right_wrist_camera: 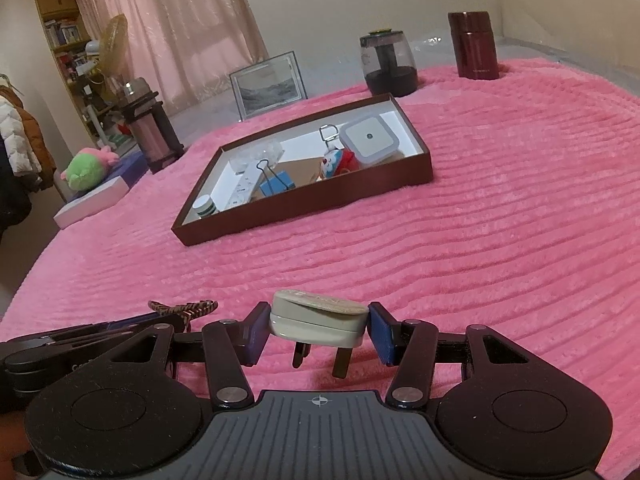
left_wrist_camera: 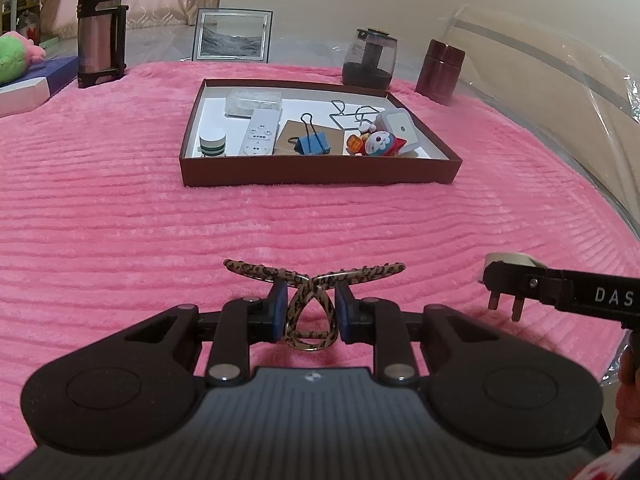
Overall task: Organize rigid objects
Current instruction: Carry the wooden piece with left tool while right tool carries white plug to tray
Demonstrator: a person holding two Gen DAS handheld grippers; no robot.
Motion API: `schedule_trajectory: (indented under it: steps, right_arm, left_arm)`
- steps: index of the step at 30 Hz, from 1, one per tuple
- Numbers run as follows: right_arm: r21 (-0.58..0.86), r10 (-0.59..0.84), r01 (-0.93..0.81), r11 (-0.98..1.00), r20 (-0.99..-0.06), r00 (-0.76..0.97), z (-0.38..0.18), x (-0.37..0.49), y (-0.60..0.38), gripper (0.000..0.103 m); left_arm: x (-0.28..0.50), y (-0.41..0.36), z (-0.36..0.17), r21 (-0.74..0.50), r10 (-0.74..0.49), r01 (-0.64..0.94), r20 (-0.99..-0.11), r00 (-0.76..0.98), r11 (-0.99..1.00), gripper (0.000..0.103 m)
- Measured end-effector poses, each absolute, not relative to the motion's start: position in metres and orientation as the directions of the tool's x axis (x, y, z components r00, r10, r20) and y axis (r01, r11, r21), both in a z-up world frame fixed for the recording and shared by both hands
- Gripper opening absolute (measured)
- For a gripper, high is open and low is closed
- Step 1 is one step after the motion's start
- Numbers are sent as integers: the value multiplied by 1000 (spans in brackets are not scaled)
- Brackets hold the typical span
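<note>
My left gripper (left_wrist_camera: 311, 306) is shut on a leopard-print hair claw clip (left_wrist_camera: 308, 308), held just above the pink blanket (left_wrist_camera: 120, 220). My right gripper (right_wrist_camera: 316, 330) is shut on a white three-pin plug adapter (right_wrist_camera: 318, 322), prongs pointing down. The adapter also shows at the right of the left wrist view (left_wrist_camera: 510, 270), and the clip at the left of the right wrist view (right_wrist_camera: 184, 309). A brown tray (left_wrist_camera: 320, 170) farther ahead holds a remote, a blue binder clip (left_wrist_camera: 314, 142), a Doraemon figure (left_wrist_camera: 380, 142), a white night light (left_wrist_camera: 396, 124) and other small items.
A steel thermos (left_wrist_camera: 100, 28), a picture frame (left_wrist_camera: 234, 36), a dark glass jar (left_wrist_camera: 370, 60) and a maroon canister (left_wrist_camera: 440, 70) stand along the blanket's far edge. A green plush toy (left_wrist_camera: 12, 56) lies at far left. Clear plastic sheeting (left_wrist_camera: 560, 80) is on the right.
</note>
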State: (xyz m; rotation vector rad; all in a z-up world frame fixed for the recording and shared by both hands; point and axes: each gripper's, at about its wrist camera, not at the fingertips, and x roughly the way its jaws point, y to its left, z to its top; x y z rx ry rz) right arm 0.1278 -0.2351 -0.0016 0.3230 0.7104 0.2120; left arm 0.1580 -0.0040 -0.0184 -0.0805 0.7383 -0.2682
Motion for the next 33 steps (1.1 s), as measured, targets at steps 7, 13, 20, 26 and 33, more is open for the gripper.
schedule_trajectory:
  steps: [7,13,20,26,33]
  right_arm:
    - [353,300,-93,931,-596,745,4,125,-235,49]
    - [343,303,-108,933,-590,748,9,126,-235,49]
    - [321,295,-118,940,-585,755,14,129,-236,49]
    - [297,287,-129,946,-583,760,19,137,-241,49]
    - [254,282,-159,954,-584,761,27,156,-247,49]
  left_arm:
    - [154,-2,-6,-165,-277,224,-646,711,961,21]
    - [153,-3,4,-169,-298,248,-639,709,954,21]
    - [157,-4,13,-157,-311,277,-636,706,948,21]
    - [163,-3,19,-151,-329,305,-637,697,940,21]
    - [179,3,32,-132,-343,342,-639,688,930,21]
